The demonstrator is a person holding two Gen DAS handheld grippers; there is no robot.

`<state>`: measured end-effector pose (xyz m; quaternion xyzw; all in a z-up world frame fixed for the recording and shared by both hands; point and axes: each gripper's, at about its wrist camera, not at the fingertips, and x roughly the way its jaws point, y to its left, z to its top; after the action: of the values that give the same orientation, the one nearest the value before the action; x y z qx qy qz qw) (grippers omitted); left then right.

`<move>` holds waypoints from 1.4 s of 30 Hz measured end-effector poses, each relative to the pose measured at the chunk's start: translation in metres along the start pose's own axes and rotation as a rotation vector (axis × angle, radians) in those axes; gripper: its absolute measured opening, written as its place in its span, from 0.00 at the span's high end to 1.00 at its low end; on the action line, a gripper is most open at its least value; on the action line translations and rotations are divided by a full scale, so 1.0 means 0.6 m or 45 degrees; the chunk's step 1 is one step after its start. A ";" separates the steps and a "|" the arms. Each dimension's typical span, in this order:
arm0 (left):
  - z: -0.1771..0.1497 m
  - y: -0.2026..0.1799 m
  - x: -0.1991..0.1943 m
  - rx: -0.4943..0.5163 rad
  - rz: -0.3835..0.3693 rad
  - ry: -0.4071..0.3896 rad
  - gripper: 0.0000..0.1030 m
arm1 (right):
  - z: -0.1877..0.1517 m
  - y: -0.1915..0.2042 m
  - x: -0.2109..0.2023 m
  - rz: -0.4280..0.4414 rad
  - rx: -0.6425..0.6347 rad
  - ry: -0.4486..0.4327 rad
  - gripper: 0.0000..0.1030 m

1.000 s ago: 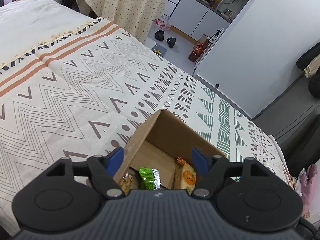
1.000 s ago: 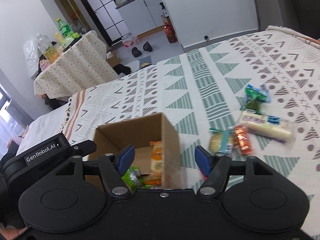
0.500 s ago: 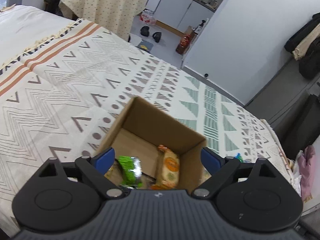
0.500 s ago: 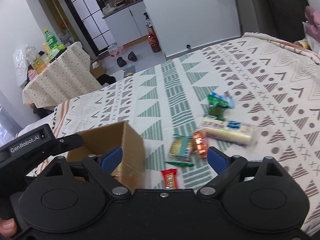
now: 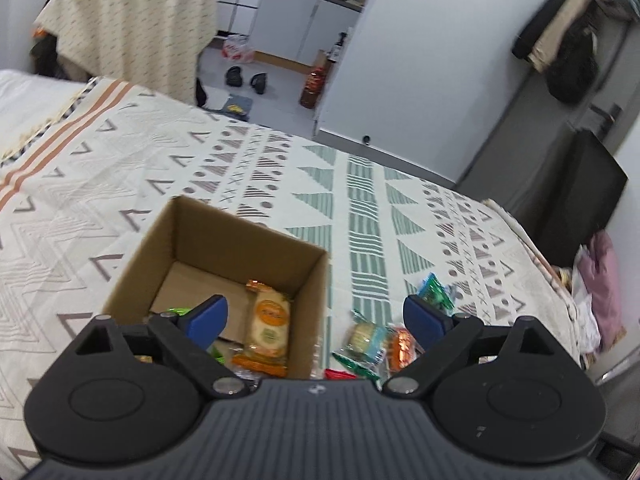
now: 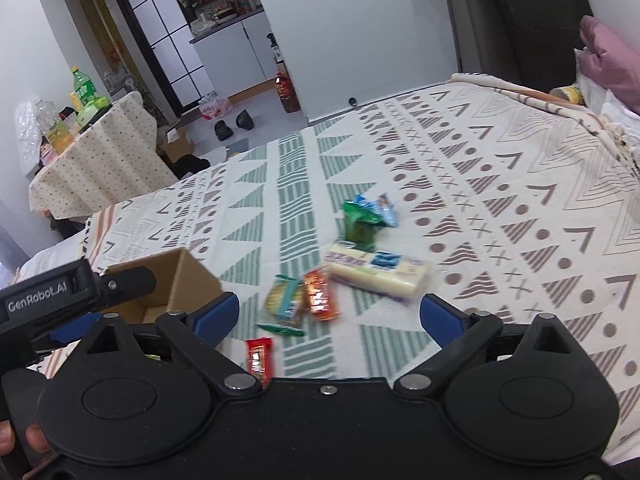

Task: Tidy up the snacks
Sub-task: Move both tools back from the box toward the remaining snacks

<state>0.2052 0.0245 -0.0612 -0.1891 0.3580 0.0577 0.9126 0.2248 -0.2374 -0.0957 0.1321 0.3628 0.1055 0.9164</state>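
While the cardboard box [image 5: 224,256] sits left on the bedspread [image 6: 500,184], the loose snacks [image 6: 316,296] lie just ahead of the right gripper [image 6: 330,314], the nearer one; both it and the left gripper [image 5: 316,316] have just been opening and gape wide, empty.

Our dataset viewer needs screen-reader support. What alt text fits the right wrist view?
Open right gripper hangs empty over a patterned bedspread strewn with wrapped snacks: a long pale packet, an orange packet and a small red one. At left, a cardboard box with the left gripper above it.
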 end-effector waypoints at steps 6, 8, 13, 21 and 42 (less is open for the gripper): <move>-0.020 -0.036 0.009 0.085 -0.033 0.032 0.09 | 0.000 -0.041 -0.001 0.010 0.006 0.012 0.05; -0.027 -0.048 0.009 0.113 -0.042 0.028 0.09 | -0.001 -0.053 0.000 0.026 0.007 0.022 0.05; -0.041 -0.072 0.010 0.166 -0.063 0.027 0.09 | -0.005 -0.072 0.008 0.054 -0.020 0.053 0.05; -0.064 -0.109 0.019 0.239 -0.059 0.094 0.11 | -0.008 -0.104 0.026 0.110 0.043 0.091 0.05; -0.116 -0.139 0.116 0.274 0.064 0.282 0.59 | -0.011 -0.170 0.099 0.202 0.218 0.123 0.09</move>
<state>0.2325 -0.0816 -0.1297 -0.0864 0.4650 0.0205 0.8808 0.2729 -0.3152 -0.1707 0.2330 0.4028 0.1524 0.8719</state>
